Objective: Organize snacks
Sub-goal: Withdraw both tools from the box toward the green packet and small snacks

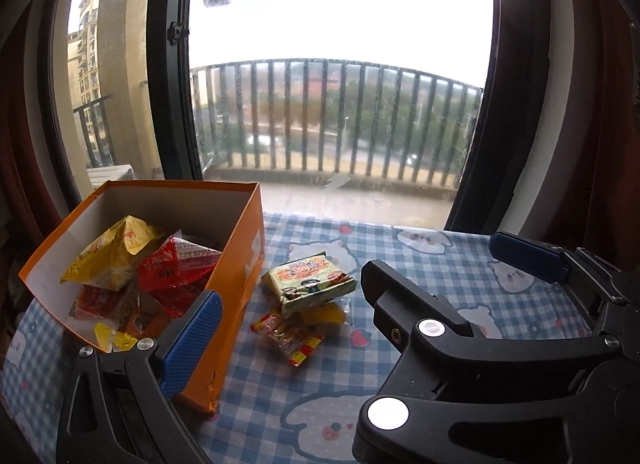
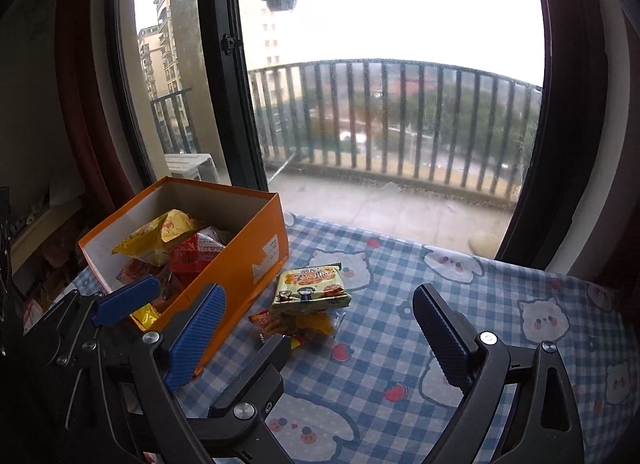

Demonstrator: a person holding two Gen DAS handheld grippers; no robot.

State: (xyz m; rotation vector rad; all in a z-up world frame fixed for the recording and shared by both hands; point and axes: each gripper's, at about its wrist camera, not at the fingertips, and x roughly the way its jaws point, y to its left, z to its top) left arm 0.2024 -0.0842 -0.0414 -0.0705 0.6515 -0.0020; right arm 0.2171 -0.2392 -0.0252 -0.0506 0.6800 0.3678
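Observation:
An orange cardboard box (image 1: 240,264) (image 2: 248,248) stands open at the left and holds several yellow and red snack bags (image 1: 120,252) (image 2: 160,238). Just right of it, a green snack packet (image 1: 312,284) (image 2: 312,288) lies on top of a small pile of red and yellow packets (image 1: 288,336) (image 2: 296,324). My left gripper (image 1: 292,280) is open, its blue pad (image 1: 192,340) by the box's near corner. My right gripper (image 2: 320,290) is open too, and the pile lies ahead between its fingers. Neither gripper holds anything.
The table wears a blue checked cloth (image 1: 400,248) (image 2: 400,276) with cartoon animals. A big window (image 1: 340,103) and a balcony railing stand right behind the table. One blue finger of the right gripper (image 1: 528,256) shows at the right of the left wrist view.

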